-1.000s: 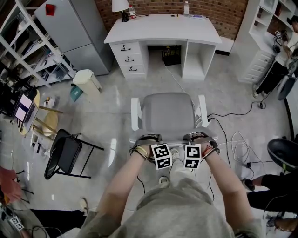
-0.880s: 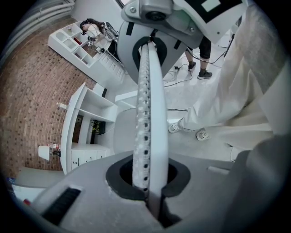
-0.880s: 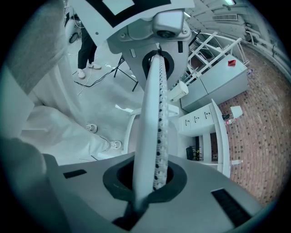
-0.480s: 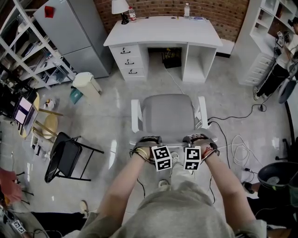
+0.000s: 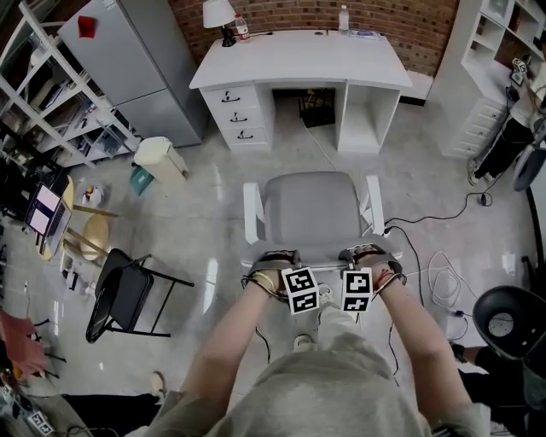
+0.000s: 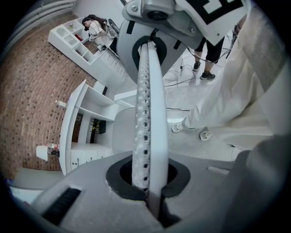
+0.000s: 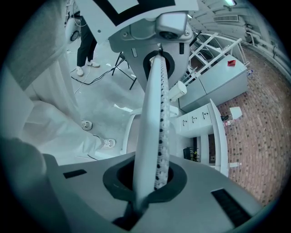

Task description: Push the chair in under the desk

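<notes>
A grey-seated chair (image 5: 307,209) with white armrests stands on the floor, facing the white desk (image 5: 299,55) with its knee opening a short way ahead. My left gripper (image 5: 275,259) is shut on the left part of the chair's backrest top. My right gripper (image 5: 365,255) is shut on the right part. In the left gripper view the backrest's edge (image 6: 148,113) runs straight through the left gripper (image 6: 148,184). The right gripper view shows the backrest (image 7: 154,127) pinched in the right gripper (image 7: 148,184) the same way.
A black folding chair (image 5: 124,290) and a small bin (image 5: 160,155) stand to the left. Cables (image 5: 439,273) and a black round seat (image 5: 509,316) lie to the right. A lamp (image 5: 219,13) and a bottle (image 5: 343,15) sit on the desk. Shelving flanks both sides.
The chair, with both grippers on its back, has edged slightly closer to the desk. The black round seat at the right has shifted nearer the bottom corner.
</notes>
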`<state>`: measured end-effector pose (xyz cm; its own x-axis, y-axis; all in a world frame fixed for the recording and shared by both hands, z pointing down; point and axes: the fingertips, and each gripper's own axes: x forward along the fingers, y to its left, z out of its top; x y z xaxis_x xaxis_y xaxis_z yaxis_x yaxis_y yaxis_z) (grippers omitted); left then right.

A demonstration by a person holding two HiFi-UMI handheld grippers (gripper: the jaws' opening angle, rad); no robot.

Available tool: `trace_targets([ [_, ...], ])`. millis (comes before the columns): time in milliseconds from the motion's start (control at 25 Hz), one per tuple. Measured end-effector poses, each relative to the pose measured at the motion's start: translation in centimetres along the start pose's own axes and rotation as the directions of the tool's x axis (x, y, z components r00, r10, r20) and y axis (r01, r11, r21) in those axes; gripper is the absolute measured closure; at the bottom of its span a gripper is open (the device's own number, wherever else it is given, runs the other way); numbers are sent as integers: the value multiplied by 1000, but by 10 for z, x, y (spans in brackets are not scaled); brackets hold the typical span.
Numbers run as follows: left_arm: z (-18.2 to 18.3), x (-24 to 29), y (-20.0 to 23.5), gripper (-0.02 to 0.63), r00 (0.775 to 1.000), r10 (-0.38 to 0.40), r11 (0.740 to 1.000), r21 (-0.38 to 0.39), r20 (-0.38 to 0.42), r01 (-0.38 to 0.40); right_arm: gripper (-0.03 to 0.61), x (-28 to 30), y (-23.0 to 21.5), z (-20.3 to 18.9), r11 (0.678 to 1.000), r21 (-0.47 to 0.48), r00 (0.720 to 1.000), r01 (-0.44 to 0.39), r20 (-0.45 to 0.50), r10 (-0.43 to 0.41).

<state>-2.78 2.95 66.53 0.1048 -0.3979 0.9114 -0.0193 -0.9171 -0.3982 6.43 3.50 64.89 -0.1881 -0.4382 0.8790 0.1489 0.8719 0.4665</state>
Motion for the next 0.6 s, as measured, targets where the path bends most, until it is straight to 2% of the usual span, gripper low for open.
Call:
trace_targets([
  [600, -21, 8, 28, 600, 1000, -4, 1000, 19, 2, 4, 569, 14, -27, 13, 1000, -5, 1000, 14, 0, -14],
])
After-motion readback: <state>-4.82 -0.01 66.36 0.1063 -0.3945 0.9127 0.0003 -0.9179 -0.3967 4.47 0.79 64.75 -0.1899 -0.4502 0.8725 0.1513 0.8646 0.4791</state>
